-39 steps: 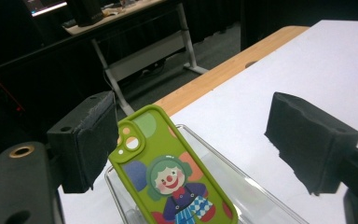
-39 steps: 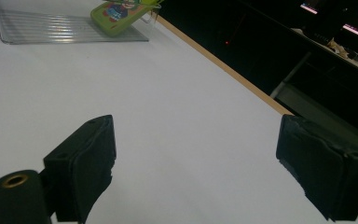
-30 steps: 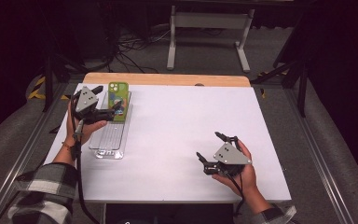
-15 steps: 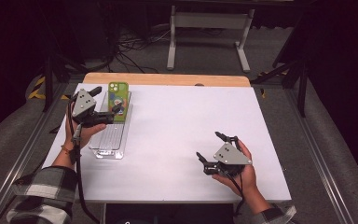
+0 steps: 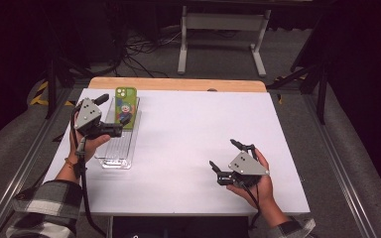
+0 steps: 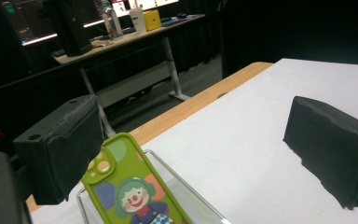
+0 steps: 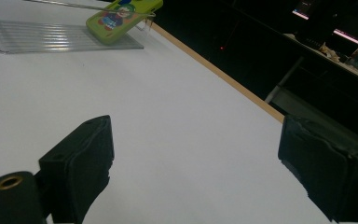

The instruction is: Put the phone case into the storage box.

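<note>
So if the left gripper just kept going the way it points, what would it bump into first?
Probably the green phone case, leaning on the clear tray's far rim. The left gripper has open jaws, just opened wider, with the case just ahead, though depth is hard to judge.

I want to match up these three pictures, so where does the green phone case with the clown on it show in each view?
High view: the green clown phone case lies upper left, its far end propped on the clear tray.
Left gripper view: bottom left, close up, leaning on the tray's rim.
Right gripper view: top edge, left of centre, far off.
Shared landmark: the table's wooden edge strip, just beyond the case in all three.
</note>
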Motion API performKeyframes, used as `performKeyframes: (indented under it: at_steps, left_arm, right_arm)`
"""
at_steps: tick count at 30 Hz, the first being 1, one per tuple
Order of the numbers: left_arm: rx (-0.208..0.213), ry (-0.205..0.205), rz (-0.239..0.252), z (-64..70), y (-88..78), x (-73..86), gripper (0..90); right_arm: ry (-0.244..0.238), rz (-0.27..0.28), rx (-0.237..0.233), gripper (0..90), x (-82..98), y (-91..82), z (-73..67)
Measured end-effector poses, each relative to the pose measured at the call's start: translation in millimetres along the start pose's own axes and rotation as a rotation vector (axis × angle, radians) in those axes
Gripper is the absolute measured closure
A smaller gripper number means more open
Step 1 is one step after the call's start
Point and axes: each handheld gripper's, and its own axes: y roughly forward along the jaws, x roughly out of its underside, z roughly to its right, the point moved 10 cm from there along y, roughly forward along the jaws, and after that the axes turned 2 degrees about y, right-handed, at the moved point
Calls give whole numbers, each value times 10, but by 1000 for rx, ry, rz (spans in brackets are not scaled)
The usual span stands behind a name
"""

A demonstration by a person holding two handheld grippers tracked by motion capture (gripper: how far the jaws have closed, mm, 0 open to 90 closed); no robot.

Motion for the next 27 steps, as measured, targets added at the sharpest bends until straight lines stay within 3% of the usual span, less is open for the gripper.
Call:
performKeyframes:
  at_steps: [27]
  left_arm:
    - [42, 29, 42, 321, -152, -41, 60]
  right_arm:
    - [19, 56, 15, 87, -80, -79, 31]
